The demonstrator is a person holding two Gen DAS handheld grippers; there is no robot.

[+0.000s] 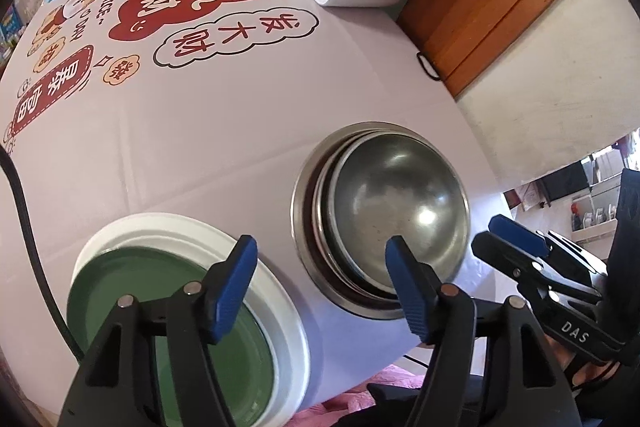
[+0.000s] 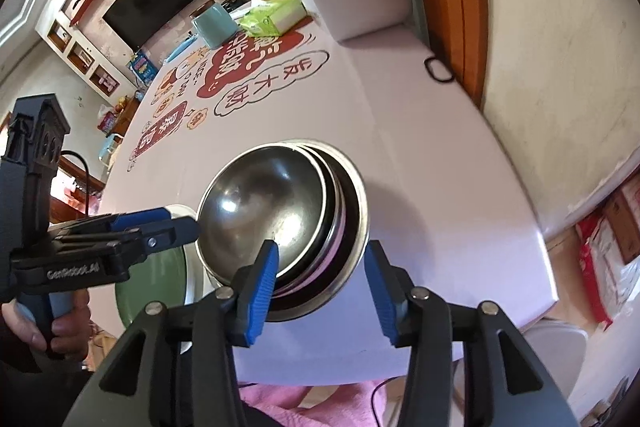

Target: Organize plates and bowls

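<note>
With both the left claw [image 1: 322, 287] and right claw [image 2: 324, 287] hanging open and empty, the steel bowl stack [image 2: 280, 211] near the worktop's [image 1: 224, 115] front edge is sitting nested, so any regrasp should be pinching the rim squarely.

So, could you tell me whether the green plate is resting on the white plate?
Touching: in the left wrist view, the green plate lies inside the white plate, whose rim surrounds it.

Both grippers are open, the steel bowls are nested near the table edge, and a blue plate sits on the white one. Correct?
Not quite: the plate on the white plate is green, not blue, as the left wrist view shows. The rest holds.
</note>
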